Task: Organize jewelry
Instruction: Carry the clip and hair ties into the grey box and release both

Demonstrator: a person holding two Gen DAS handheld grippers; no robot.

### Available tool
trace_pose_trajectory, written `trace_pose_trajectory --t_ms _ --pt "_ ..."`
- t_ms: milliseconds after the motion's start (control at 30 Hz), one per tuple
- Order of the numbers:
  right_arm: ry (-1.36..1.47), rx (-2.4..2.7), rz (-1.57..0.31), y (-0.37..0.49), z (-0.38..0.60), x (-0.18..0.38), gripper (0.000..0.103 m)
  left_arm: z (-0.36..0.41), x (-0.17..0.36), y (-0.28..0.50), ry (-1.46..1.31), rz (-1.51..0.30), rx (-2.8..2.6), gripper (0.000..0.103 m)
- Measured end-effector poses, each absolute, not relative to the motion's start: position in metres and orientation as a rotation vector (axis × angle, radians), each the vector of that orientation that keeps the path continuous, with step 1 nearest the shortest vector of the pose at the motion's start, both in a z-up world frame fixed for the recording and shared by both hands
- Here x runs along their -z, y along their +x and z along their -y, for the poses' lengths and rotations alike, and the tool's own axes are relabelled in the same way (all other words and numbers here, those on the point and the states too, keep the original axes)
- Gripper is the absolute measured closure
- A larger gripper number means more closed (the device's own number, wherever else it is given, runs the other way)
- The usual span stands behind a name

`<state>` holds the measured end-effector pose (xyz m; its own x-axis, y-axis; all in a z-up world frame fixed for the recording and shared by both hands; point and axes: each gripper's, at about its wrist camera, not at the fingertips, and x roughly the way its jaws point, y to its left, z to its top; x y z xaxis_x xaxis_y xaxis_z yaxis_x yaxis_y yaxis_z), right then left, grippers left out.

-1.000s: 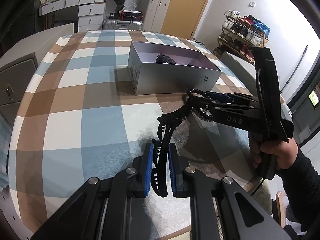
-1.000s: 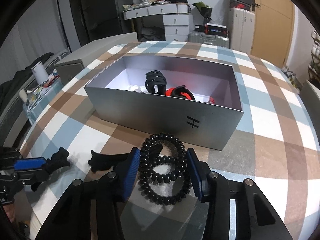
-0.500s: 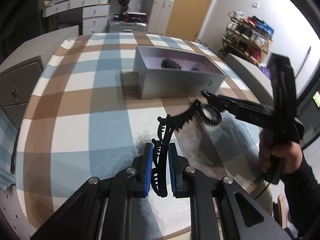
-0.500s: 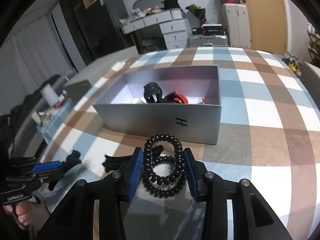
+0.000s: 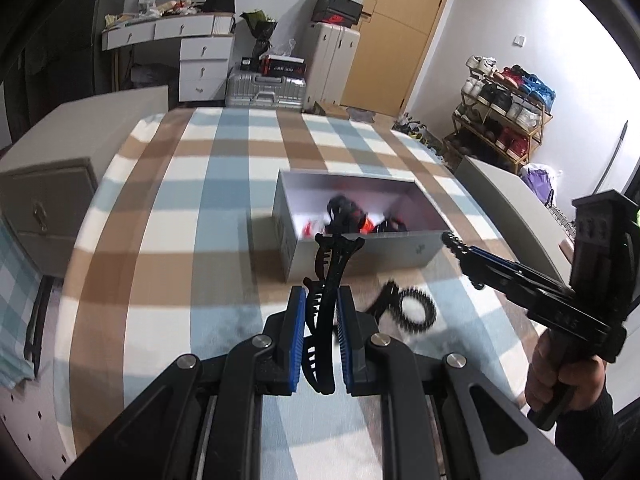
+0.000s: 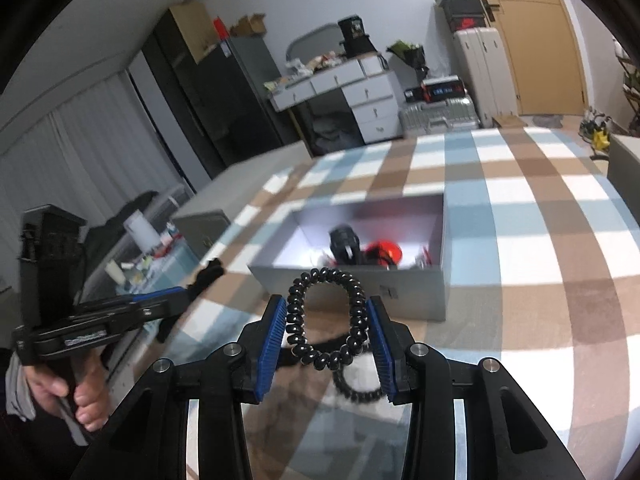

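My left gripper [image 5: 320, 300] is shut on a long black toothed hair clip [image 5: 334, 264], held above the checked tablecloth [image 5: 160, 240]. The clip points toward the open silver box [image 5: 400, 252]. My right gripper [image 6: 326, 304] is shut on a black spiral hair tie [image 6: 326, 277], lifted just in front of the box [image 6: 400, 300]. Inside the box lie a black claw clip [image 6: 344, 244] and a red clip [image 6: 386, 252]. A second spiral hair tie [image 5: 416, 308] lies on the cloth under the right gripper [image 5: 460, 248]. The left gripper [image 6: 188, 294] shows at the left of the right wrist view.
A grey cabinet [image 5: 48, 208] stands against the table's left side and a grey unit [image 5: 508, 196] at its right. Behind the table are a white drawer desk [image 5: 200, 48], suitcases [image 5: 332, 64] and a shoe rack [image 5: 504, 112]. A person's hand [image 6: 80, 392] grips each handle.
Both grippers have risen off the cloth with the clip and the spiral tie. One spiral tie now lies on the table below. The right gripper has tilted up and rolled.
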<state>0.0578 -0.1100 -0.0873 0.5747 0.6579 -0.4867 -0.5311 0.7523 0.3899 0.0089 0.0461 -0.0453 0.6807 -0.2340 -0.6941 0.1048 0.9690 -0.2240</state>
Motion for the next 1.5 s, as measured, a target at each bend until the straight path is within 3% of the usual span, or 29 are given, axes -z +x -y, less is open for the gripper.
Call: trace_pose_trajectory --t_ms 533,1500 --pt "0.179 -0.739 -0.550 0.090 0.113 0.056 0.063 -0.024 0.033 0.062 -0.125 -0.778 0.262 0.092" --pt "0.122 -0.723 -0.613 0.142 0.099 0.082 0.061 0.005 0.048 0.103 -0.059 -0.846 0.372 0.092"
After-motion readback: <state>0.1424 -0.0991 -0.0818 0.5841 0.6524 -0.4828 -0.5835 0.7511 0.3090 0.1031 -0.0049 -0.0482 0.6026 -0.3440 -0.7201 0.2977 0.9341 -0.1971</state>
